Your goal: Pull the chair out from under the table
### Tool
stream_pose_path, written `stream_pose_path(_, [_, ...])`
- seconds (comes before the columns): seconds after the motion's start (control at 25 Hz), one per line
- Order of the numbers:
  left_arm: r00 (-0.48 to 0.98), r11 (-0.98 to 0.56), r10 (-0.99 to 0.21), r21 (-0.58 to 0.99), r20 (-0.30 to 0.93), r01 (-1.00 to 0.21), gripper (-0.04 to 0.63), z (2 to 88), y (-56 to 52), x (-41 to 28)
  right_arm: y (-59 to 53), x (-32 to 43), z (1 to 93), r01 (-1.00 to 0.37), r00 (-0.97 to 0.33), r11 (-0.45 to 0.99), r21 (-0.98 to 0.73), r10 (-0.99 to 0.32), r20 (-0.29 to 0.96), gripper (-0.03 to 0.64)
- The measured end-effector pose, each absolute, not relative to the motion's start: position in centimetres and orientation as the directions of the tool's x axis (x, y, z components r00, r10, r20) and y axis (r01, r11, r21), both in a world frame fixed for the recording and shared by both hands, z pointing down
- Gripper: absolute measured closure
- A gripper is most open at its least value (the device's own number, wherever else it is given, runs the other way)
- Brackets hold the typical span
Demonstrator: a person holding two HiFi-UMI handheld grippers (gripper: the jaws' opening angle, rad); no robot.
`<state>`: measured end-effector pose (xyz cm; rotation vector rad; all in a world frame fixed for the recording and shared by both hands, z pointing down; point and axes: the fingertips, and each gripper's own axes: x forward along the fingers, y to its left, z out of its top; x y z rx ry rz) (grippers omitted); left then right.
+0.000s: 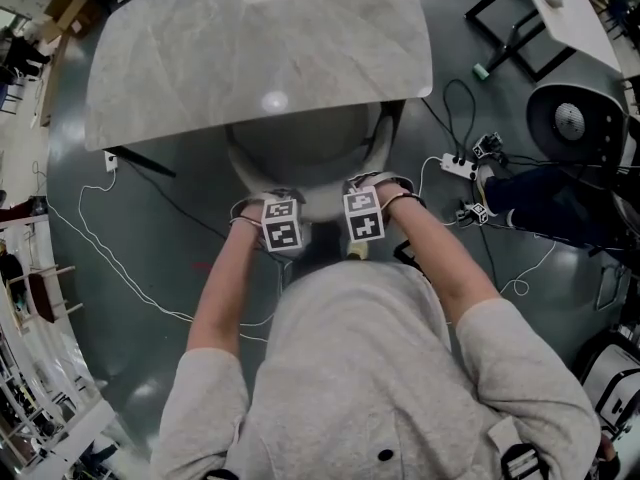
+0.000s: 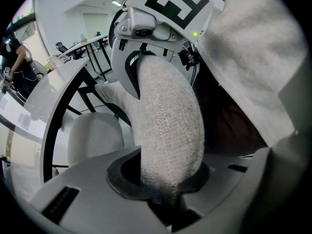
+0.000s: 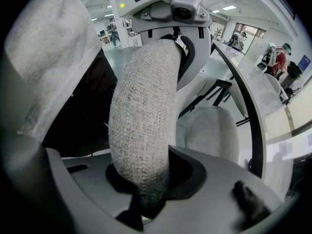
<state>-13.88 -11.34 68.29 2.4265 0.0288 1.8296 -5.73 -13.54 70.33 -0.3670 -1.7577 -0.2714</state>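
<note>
The chair (image 1: 300,148) has a light grey fabric seat, most of it under the marble-look table (image 1: 250,48). Its curved padded backrest (image 1: 320,193) faces me. My left gripper (image 1: 283,213) and right gripper (image 1: 362,208) point steeply down, side by side on the backrest's top rim, both shut on it. In the left gripper view the padded rim (image 2: 170,121) runs up out of my left gripper (image 2: 163,182) to the other gripper (image 2: 156,18). The right gripper view mirrors this: the rim (image 3: 141,116) passes through my right gripper (image 3: 144,182). The seat (image 3: 212,130) shows beyond.
The table's black frame (image 2: 53,111) curves beside the seat. On the floor to the right lie a white power strip (image 1: 458,165) with black cables and a round black base (image 1: 575,118). A white cable (image 1: 100,258) trails on the left. Another white table (image 1: 560,8) stands back right.
</note>
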Motion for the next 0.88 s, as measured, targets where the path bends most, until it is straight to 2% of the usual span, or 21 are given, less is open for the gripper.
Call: stream_pose_path(0.88, [0.282,-0.99,0.059,0.091,0.958,-0.103,0.485,68.1,-3.1,-11.0,-5.7,-2.9,70.2,0.436,-0.179,0.9,-0.021,0.11,0.978,0.525])
